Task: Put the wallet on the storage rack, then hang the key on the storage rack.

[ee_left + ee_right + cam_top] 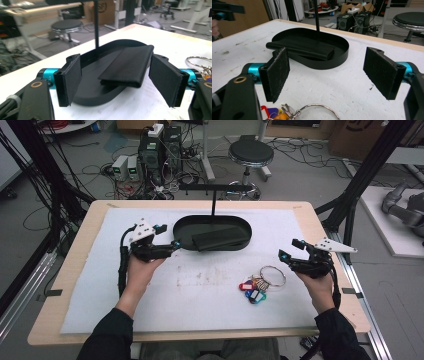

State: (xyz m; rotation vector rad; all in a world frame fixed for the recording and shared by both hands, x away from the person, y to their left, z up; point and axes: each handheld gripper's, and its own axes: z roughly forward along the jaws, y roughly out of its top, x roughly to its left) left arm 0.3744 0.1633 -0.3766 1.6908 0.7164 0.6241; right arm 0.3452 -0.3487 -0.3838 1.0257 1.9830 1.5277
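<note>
A black oval tray sits at the middle back of the white mat. A folded black wallet lies in it, one end resting over the tray's front rim. My left gripper hovers at the tray's left end, open, with the wallet just ahead of its spread jaws and untouched. My right gripper is open at the right of the mat with nothing between its pads. A key ring with coloured tags lies just left of the right hand.
A thin black post with a crossbar rises at the tray's far side. The wooden table edge frames the mat. A stool and computer boxes stand on the floor beyond the far edge.
</note>
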